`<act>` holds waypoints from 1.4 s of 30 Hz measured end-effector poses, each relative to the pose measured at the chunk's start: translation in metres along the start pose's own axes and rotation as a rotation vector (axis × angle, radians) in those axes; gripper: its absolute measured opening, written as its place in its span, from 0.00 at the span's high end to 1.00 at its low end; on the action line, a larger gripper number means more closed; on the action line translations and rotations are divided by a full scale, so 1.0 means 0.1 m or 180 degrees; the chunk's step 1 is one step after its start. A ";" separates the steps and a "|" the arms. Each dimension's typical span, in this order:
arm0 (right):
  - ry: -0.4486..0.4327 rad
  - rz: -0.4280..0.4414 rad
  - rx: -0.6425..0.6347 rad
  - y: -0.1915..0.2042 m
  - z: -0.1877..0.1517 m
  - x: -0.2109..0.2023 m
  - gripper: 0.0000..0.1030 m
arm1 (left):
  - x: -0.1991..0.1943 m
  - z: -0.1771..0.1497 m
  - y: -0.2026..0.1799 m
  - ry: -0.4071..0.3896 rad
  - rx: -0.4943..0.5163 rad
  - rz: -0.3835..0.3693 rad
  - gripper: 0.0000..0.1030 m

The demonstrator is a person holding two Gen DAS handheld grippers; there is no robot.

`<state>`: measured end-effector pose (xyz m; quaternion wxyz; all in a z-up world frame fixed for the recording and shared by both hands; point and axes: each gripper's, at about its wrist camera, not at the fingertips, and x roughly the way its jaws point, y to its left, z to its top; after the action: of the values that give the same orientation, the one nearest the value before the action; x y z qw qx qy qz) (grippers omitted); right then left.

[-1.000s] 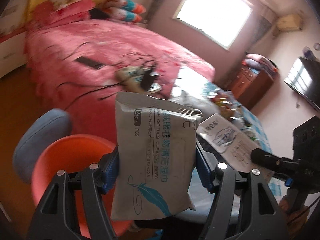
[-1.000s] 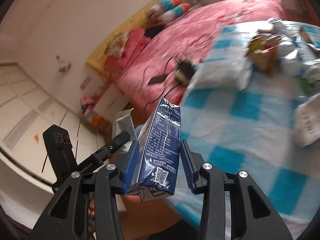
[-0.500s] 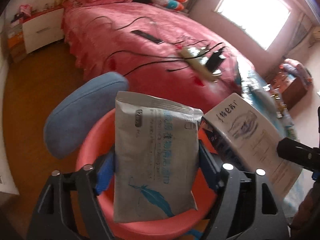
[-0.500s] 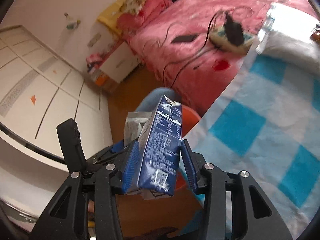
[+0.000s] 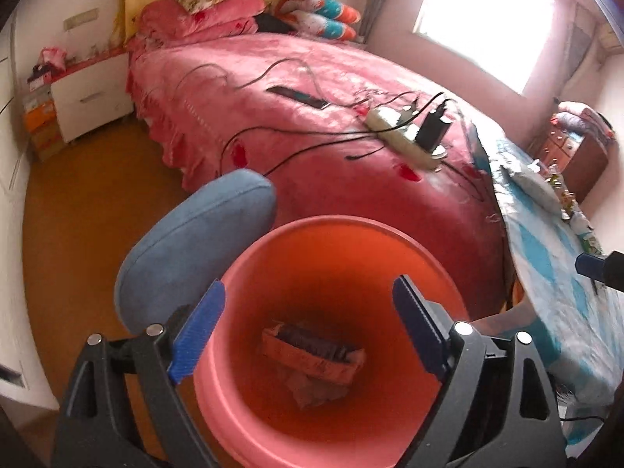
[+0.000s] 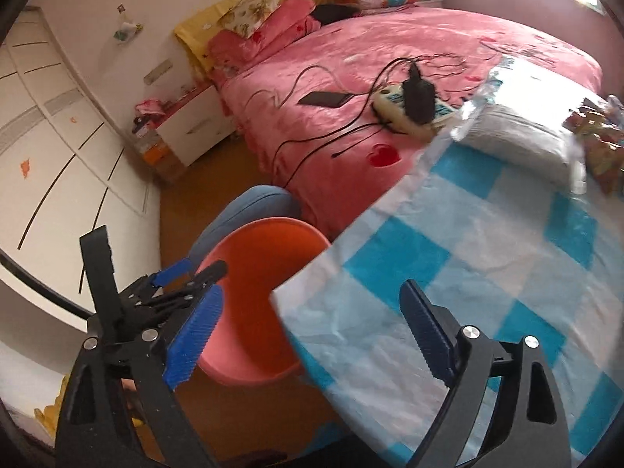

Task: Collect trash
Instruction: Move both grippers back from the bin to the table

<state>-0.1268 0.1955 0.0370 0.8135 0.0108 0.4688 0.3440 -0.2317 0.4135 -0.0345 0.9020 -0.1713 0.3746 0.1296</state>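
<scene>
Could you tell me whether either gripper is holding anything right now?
Nothing is held: the left gripper and right gripper are both empty, jaws opening, near the orange bin.

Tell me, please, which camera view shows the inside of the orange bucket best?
The left wrist view: it looks straight down into the orange bucket, with dropped trash at the bottom. The right wrist view shows only its rim and part of the inner wall, not the bottom.

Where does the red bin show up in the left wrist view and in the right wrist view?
Left wrist: the red bin fills the lower centre, right under the gripper, with trash in the bottom.
Right wrist: the bin sits lower left, beside the checked tablecloth's corner.
Shared landmark: the power strip on the pink bed.
</scene>
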 end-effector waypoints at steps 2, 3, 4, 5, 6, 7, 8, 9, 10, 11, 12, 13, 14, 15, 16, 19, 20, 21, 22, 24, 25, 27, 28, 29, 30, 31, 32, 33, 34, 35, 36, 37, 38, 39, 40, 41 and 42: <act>-0.0018 -0.0065 0.0037 -0.08 -0.02 -0.02 0.12 | 0.00 0.01 -0.04 -0.0031 0.0051 -0.0067 0.14; -0.0036 -0.0115 0.0061 -0.13 -0.03 -0.05 0.12 | -0.01 0.00 -0.06 -0.0027 0.0075 -0.0096 0.14; -0.0054 -0.0167 0.0083 -0.17 -0.04 -0.07 0.12 | -0.01 0.00 -0.09 -0.0014 0.0117 -0.0141 0.14; -0.0081 -0.0223 0.0114 -0.22 -0.06 -0.11 0.12 | -0.02 -0.01 -0.13 0.0001 0.0175 -0.0151 0.14; -0.0102 -0.0251 0.0138 -0.26 -0.06 -0.14 0.12 | -0.02 -0.02 -0.15 0.0009 0.0211 -0.0150 0.14; -0.0131 -0.0284 0.0175 -0.31 -0.08 -0.19 0.12 | -0.03 -0.02 -0.21 0.0023 0.0292 -0.0144 0.14; -0.0164 -0.0319 0.0231 -0.37 -0.10 -0.24 0.12 | -0.03 -0.03 -0.24 0.0029 0.0338 -0.0139 0.14; -0.0182 -0.0337 0.0269 -0.40 -0.11 -0.27 0.12 | -0.04 -0.03 -0.27 0.0033 0.0368 -0.0137 0.14; -0.0207 -0.0357 0.0322 -0.45 -0.12 -0.30 0.12 | -0.04 -0.02 -0.31 0.0043 0.0394 -0.0139 0.14; -0.0238 -0.0372 0.0369 -0.50 -0.13 -0.34 0.12 | -0.05 -0.02 -0.34 0.0057 0.0405 -0.0152 0.14; -0.0294 -0.0403 0.0439 -0.55 -0.16 -0.40 0.12 | -0.04 -0.01 -0.36 0.0074 0.0408 -0.0169 0.14; -0.0322 -0.0420 0.0474 -0.58 -0.17 -0.43 0.12 | -0.04 0.01 -0.39 0.0099 0.0411 -0.0210 0.14; -0.0351 -0.0436 0.0511 -0.61 -0.19 -0.47 0.12 | -0.05 0.01 -0.41 0.0107 0.0415 -0.0240 0.14; -0.0379 -0.0456 0.0553 -0.65 -0.20 -0.51 0.12 | -0.06 0.02 -0.44 0.0112 0.0426 -0.0272 0.14; -0.0398 -0.0477 0.0586 -0.67 -0.20 -0.54 0.12 | -0.06 0.02 -0.45 0.0111 0.0434 -0.0287 0.14; -0.0451 -0.0544 0.0661 -0.73 -0.23 -0.62 0.12 | -0.09 0.05 -0.52 0.0097 0.0442 -0.0349 0.15; -0.0470 -0.0564 0.0695 -0.76 -0.25 -0.65 0.11 | -0.11 0.06 -0.54 0.0090 0.0440 -0.0374 0.15; -0.0481 -0.0572 0.0718 -0.78 -0.26 -0.67 0.11 | -0.12 0.07 -0.57 0.0086 0.0441 -0.0396 0.15; -0.0496 -0.0579 0.0749 -0.81 -0.27 -0.70 0.12 | -0.15 0.09 -0.61 0.0082 0.0448 -0.0443 0.15; -0.0521 -0.0603 0.0812 -0.88 -0.30 -0.77 0.11 | -0.18 0.12 -0.67 0.0066 0.0477 -0.0499 0.15; -0.0532 -0.0612 0.0834 -0.91 -0.31 -0.80 0.11 | -0.20 0.15 -0.72 0.0049 0.0508 -0.0531 0.15; -0.0575 -0.0645 0.0904 -0.99 -0.33 -0.87 0.11 | -0.25 0.22 -0.85 0.0029 0.0580 -0.0616 0.15; -0.0596 -0.0659 0.0947 -1.05 -0.35 -0.91 0.11 | -0.26 0.24 -0.91 0.0020 0.0608 -0.0640 0.15; -0.0612 -0.0670 0.0984 -1.10 -0.36 -0.94 0.11 | -0.28 0.28 -0.99 0.0006 0.0652 -0.0664 0.15; -0.0636 -0.0693 0.1031 -1.16 -0.37 -0.99 0.11 | -0.30 0.32 -1.06 -0.0005 0.0698 -0.0684 0.15; -0.0662 -0.0717 0.1071 -1.22 -0.38 -1.04 0.11 | -0.31 0.36 -1.17 -0.0010 0.0757 -0.0721 0.15; -0.0700 -0.0747 0.1119 -1.32 -0.38 -1.09 0.12 | -0.32 0.40 -1.27 -0.0009 0.0802 -0.0766 0.15; -0.0726 -0.0770 0.1148 -1.37 -0.39 -1.13 0.11 | -0.33 0.43 -1.36 -0.0008 0.0835 -0.0808 0.15; -0.0764 -0.0805 0.1187 -1.45 -0.39 -1.19 0.12 | -0.33 0.48 -1.48 -0.0008 0.0870 -0.0871 0.15; -0.0821 -0.0848 0.1238 -1.54 -0.40 -1.27 0.12 | -0.32 0.54 -1.60 -0.0008 0.0911 -0.0940 0.15; -0.0854 -0.0871 0.1272 -1.61 -0.41 -1.32 0.11 | -0.32 0.58 -1.70 -0.0009 0.0944 -0.0980 0.15; -0.0895 -0.0902 0.1318 -1.70 -0.42 -1.38 0.11 | -0.30 0.65 -1.87 -0.0009 0.1004 -0.1038 0.15; -0.0946 -0.0946 0.1379 -1.81 -0.43 -1.46 0.12 | -0.28 0.71 -1.99 -0.0005 0.1037 -0.1084 0.15; -0.0990 -0.0987 0.1431 -1.90 -0.43 -1.53 0.11 | -0.26 0.76 -2.09 0.0002 0.1059 -0.1137 0.15; -0.1026 -0.1021 0.1478 -1.99 -0.44 -1.58 0.11 | -0.23 0.84 -2.25 0.0040 0.1082 -0.1233 0.15; -0.1050 -0.1047 0.1515 -2.07 -0.43 -1.62 0.11 | -0.17 0.92 -2.41 0.0104 0.1101 -0.1332 0.15; -0.1082 -0.1096 0.1569 -2.20 -0.43 -1.70 0.11 | -0.13 0.97 -2.52 0.0141 0.1109 -0.1390 0.15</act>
<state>-0.0939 -0.0816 0.0665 0.8990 0.1849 0.3905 0.0714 -0.0878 0.2224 0.0925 0.9160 -0.0931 0.3650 -0.1379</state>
